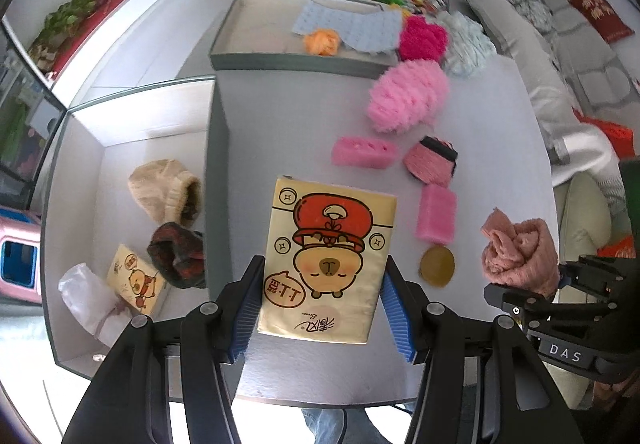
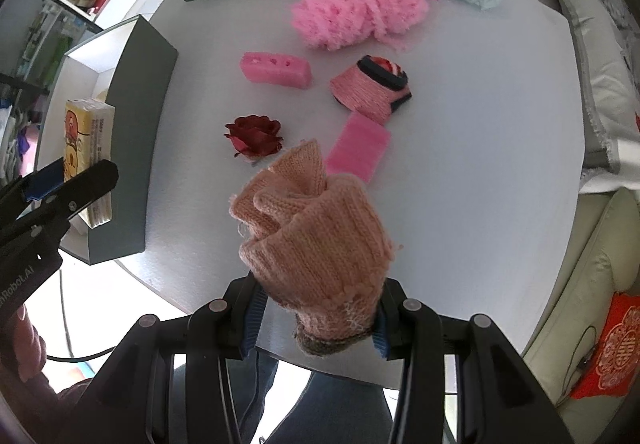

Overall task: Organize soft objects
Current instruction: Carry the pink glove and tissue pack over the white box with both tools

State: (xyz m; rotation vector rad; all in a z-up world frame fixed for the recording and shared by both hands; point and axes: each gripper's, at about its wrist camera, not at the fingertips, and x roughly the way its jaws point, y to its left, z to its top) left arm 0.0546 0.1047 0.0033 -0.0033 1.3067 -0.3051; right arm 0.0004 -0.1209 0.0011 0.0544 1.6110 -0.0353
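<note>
Both jaws loaded: left gripper (image 1: 320, 308) clamps tissue pack (image 1: 328, 260), right gripper (image 2: 316, 320) pink knit (image 2: 316, 236). Side bin (image 1: 80, 163) holds 4 items; roughly 8 left on worktop (image 2: 460, 163).

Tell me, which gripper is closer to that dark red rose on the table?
Right. The right gripper, clutching the pink knit, sits just short of the rose; the left gripper is off beside the box.

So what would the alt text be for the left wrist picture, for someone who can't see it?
A two-finger gripper clamps a yellow cartoon tissue pack above a grey table. Left of it, an open box holds knitted hats and another tissue pack; pink sponges lie to the right, where a second gripper grips a pink knit.
</note>
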